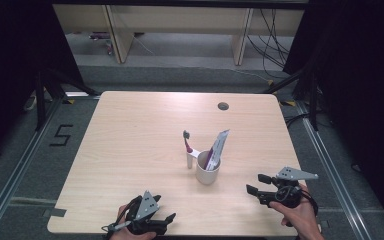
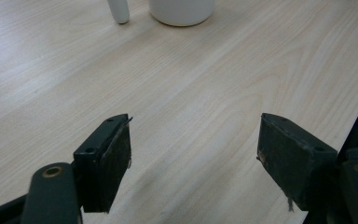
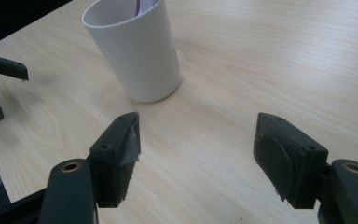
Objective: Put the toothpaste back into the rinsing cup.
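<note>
A white cup [image 1: 207,171] stands right of the table's middle, with a white and purple toothpaste tube [image 1: 217,146] leaning out of it. A toothbrush [image 1: 188,149] with a white handle and purple neck stands upright against the cup's left side. My left gripper [image 1: 160,215] rests open at the near edge, left of the cup, which sits far ahead of it [image 2: 182,11] beside the toothbrush handle [image 2: 119,10]. My right gripper [image 1: 257,183] is open, right of the cup and pointing at it. Between its jaws lies bare table, with the cup [image 3: 137,51] just beyond.
The light wooden table [image 1: 130,140] has a round cable hole [image 1: 223,106] near its far edge. Dark curtains flank the table, and wooden furniture legs and cables stand on the floor behind it. The left gripper's jaw tips [image 3: 4,67] appear at the right gripper view's left edge.
</note>
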The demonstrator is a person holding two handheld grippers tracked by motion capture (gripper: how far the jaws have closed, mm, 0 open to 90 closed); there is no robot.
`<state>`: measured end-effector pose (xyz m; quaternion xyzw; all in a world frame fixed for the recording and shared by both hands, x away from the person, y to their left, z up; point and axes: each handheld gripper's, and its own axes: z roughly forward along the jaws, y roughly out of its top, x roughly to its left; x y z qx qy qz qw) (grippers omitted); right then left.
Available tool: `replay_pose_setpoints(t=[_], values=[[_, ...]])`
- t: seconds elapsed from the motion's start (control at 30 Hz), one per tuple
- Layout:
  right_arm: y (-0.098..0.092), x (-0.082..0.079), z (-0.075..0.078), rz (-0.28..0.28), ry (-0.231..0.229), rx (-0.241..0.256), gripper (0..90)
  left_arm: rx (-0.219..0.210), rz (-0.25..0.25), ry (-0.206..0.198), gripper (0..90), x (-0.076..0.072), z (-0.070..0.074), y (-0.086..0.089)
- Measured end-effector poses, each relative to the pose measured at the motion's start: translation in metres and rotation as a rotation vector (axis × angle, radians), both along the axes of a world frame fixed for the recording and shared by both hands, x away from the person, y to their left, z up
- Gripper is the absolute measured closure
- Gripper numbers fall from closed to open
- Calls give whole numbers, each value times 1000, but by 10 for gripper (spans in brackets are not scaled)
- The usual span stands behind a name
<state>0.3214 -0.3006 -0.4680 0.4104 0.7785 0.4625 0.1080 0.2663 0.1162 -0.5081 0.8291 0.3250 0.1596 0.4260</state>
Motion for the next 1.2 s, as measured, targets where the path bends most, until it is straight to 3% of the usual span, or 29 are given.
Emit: replay_pose_setpoints(t=[0.03, 0.1, 0.2, 0.27, 0.33, 0.4, 0.47, 0.57, 0.6, 0.7, 0.77, 0.8, 0.83, 0.87, 0.93, 0.97, 1.0, 1.1, 1.13, 1.2], values=[[0, -2, -1, -6, 21, 21, 321, -2, 2, -1, 256, 0, 0, 0], [-4, -3, -2, 0, -8, 1, 312, 22, -2, -5, 256, 1, 1, 2], [-5, -8, -4, -14, 21, 13, 298, 25, -3, -6, 256, 0, 1, 2], [-10, -8, -5, -6, 2, -19, 290, 25, -3, -6, 256, 0, 1, 1], [-11, -9, -8, 1, 10, -10, 283, 27, -3, -6, 256, 1, 1, 2], [-12, -14, -8, -19, 48, -18, 276, 27, -3, -6, 256, 1, 1, 2], [-14, -15, -9, -10, 27, -35, 270, 27, -3, -6, 256, 1, 1, 2], [-16, -17, -12, -8, 32, -50, 256, 27, -4, -5, 256, 1, 1, 2], [-15, -20, -12, -26, 65, -46, 250, 27, -3, -6, 256, 1, 1, 2], [-18, -21, -15, -11, 44, -86, 232, 27, -4, -6, 256, 1, 1, 2], [-18, -25, -16, -20, 74, -83, 226, 27, -4, -5, 256, 1, 1, 2], [-20, -25, -17, -11, 52, -109, 224, 27, -4, -6, 256, 1, 1, 2], [-21, -24, -18, 9, 44, -110, 224, 26, -4, -6, 256, 1, 1, 2], [-19, -29, -17, -30, 94, -94, 223, 26, -4, -5, 256, 1, 1, 2], [-21, -30, -18, -21, 88, -112, 219, -3, 0, 2, 256, 0, 0, 0], [-23, -29, -19, -4, 59, -131, 215, 1, -1, 2, 256, 0, 0, 0], [-22, -32, -19, -21, 83, -120, 214, 13, -7, 2, 256, 0, 0, 1], [-25, -34, -21, -13, 74, -150, 211, 12, -6, 3, 256, 0, 0, 1], [-23, -37, -21, -24, 105, -135, 210, 11, -5, 4, 256, 0, 0, 1], [-24, -38, -22, -18, 95, -139, 209, 11, -4, 4, 256, 0, 0, 1]])
